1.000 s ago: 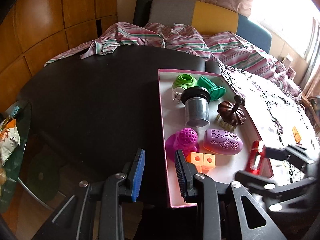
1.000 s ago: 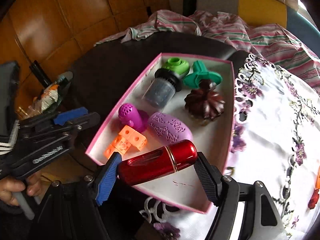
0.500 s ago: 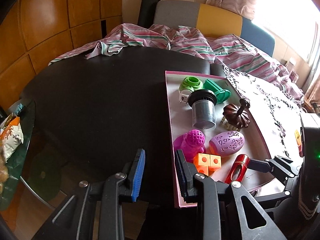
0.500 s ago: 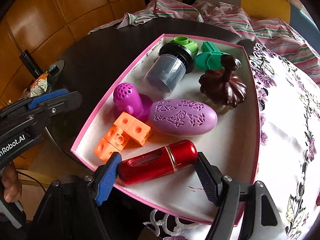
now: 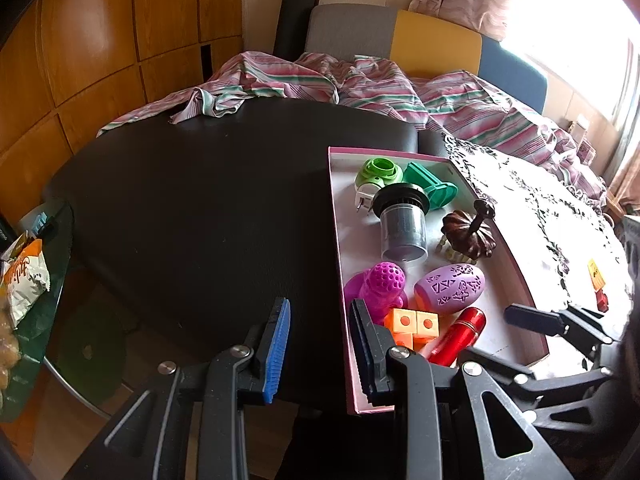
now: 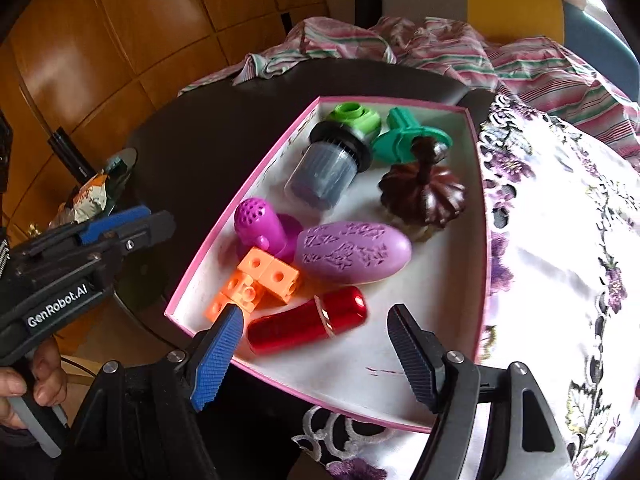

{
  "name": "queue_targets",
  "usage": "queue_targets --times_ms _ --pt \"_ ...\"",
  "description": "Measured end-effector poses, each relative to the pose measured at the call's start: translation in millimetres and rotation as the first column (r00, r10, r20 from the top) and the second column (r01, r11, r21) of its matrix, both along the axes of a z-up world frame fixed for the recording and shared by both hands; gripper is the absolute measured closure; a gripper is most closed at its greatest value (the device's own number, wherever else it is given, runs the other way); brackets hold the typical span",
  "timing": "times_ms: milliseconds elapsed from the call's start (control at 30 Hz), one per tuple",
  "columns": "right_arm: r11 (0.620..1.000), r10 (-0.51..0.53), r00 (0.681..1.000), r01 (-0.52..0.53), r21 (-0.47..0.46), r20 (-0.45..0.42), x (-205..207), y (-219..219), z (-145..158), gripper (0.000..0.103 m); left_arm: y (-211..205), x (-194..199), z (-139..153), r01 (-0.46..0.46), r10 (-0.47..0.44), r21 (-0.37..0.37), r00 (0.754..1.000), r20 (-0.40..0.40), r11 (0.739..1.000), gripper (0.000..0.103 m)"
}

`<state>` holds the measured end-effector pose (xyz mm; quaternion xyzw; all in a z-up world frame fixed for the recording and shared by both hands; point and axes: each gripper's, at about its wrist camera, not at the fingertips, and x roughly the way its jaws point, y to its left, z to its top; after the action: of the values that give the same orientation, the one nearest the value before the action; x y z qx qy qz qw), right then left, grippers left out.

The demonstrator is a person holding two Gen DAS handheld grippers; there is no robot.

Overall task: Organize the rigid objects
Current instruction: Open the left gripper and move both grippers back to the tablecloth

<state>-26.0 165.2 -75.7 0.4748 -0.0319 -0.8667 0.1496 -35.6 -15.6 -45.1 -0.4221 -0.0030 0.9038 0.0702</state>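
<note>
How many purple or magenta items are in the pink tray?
2: a magenta perforated dome by the tray left wall, and a lilac patterned egg touching it, beside the orange blocks.

Dark round table carries pink-rimmed tray near its right side, white floral lace cloth just beside the tray, striped pink fabric bunched along far edge.

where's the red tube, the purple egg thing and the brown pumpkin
red tube (image 6: 306,320), right wrist view, middle of its shiny body
purple egg (image 6: 352,252), right wrist view, patterned top face
brown pumpkin (image 6: 424,196), right wrist view, ribbed body below the stem
</note>
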Motion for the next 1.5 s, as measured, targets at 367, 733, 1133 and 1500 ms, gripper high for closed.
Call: queue_targets --times_ms 367,733,1133,1500 --pt "0.999 -0.033 0.999 0.033 -0.01 -0.009 -3 14 -1 0.027 6 3 2 0.014 -0.014 -0.016 1.0 -0.008 1.0 0.072" --pt "0.997 -0.083 0.996 0.082 -0.012 -0.03 -2 37 7 0.027 19 5 7 0.049 -0.05 -0.037 0.999 -0.022 0.998 0.072" --pt "0.965 -0.263 0.963 0.264 0.006 -0.057 2 119 25 0.027 49 7 14 0.129 -0.132 -0.063 0.991 -0.037 0.99 0.072" --pt "0.774 -0.625 0.77 0.633 0.031 -0.127 31 267 41 0.027 111 1 28 0.278 -0.284 -0.087 0.957 -0.065 0.957 0.072"
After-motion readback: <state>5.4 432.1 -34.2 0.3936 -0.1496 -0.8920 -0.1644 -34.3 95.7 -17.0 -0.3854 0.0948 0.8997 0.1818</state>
